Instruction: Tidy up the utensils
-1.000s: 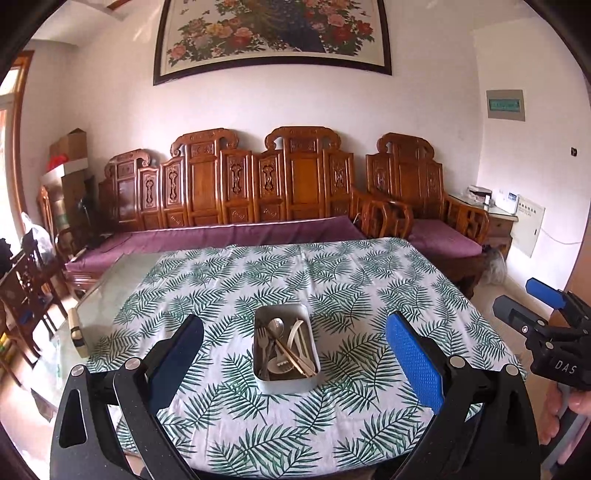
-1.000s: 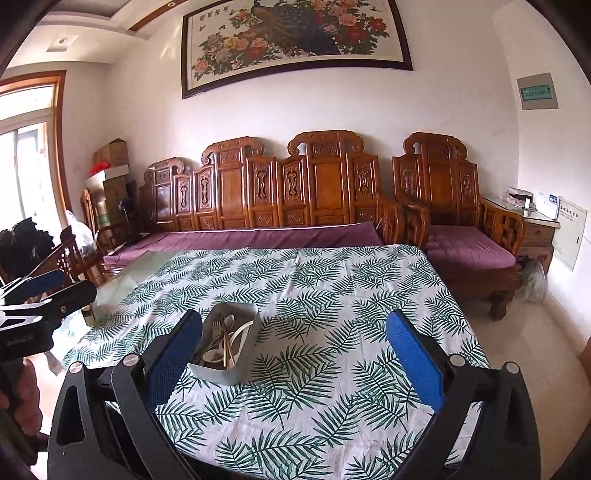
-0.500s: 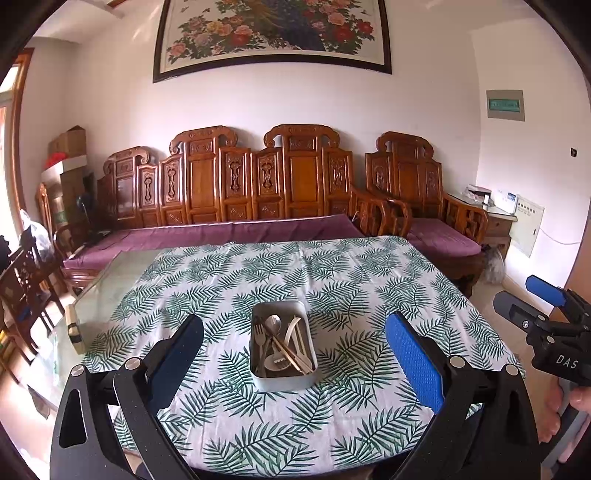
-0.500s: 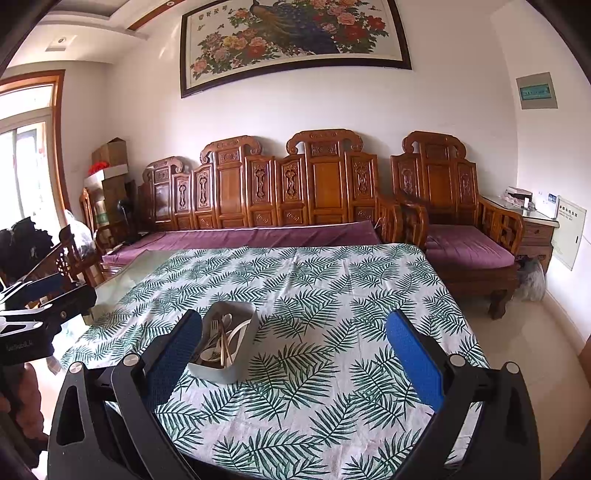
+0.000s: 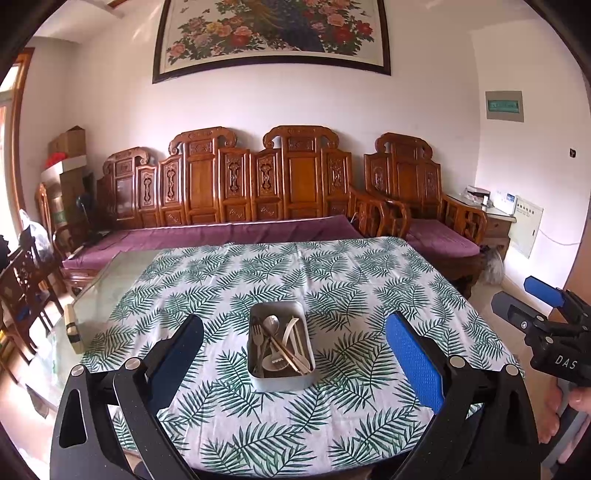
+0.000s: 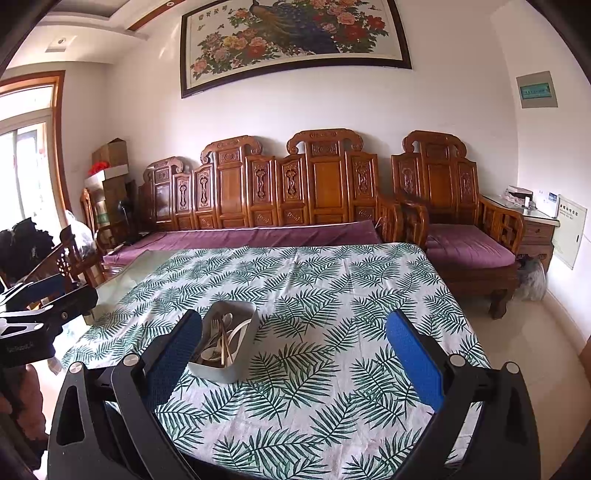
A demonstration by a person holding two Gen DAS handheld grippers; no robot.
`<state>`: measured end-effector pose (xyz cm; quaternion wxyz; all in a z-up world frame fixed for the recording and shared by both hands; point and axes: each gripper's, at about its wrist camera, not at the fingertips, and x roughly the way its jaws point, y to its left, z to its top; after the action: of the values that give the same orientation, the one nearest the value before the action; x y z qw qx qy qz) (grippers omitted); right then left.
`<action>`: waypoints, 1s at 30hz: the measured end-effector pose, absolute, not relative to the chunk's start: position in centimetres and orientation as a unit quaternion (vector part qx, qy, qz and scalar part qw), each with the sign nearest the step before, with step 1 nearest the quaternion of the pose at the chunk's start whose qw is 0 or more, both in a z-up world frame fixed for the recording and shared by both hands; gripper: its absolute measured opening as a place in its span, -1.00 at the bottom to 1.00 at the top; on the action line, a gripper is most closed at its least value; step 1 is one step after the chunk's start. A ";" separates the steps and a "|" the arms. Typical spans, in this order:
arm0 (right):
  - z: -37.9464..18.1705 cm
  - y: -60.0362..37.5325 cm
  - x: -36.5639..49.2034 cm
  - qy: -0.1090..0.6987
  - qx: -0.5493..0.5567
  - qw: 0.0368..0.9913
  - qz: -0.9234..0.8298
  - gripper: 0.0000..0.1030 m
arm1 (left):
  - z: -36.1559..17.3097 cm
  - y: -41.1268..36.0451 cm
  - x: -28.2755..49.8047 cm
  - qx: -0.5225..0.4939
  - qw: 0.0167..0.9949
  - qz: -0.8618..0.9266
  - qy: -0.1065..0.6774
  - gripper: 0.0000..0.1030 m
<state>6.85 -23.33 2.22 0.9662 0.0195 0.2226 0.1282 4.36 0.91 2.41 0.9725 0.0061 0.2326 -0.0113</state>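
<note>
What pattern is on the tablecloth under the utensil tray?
Green fern-like leaves on white; the tablecloth shows best in the left wrist view, around the tray.

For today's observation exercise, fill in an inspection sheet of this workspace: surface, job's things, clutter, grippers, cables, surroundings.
Surface: table under a white cloth with green fern print; bare glass strip along its left side.
Job's things: grey rectangular metal tin holding a jumble of metal spoon, fork, pale utensils and chopsticks.
Clutter: small pale block on the glass edge.
Grippers: left gripper open, empty; right gripper open, empty; both short of the tin.
Cables: nothing seen.
Surroundings: carved wooden bench with purple cushions, framed flower painting.
</note>
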 end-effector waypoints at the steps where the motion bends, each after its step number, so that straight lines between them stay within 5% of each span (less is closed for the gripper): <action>1: 2.2 -23.4 6.8 0.222 0.019 0.966 0.128 0.95 | 2.4 1.0 4.3 0.006 0.973 -0.011 0.232 0.85; 30: 1.7 -22.7 6.5 0.220 0.018 0.967 0.129 0.95 | 2.5 1.0 3.8 0.005 0.973 -0.013 0.229 0.85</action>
<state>6.51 -22.69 1.71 0.9667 0.0176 0.2204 0.1289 3.79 0.95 2.52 0.9734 0.0046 0.2286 -0.0133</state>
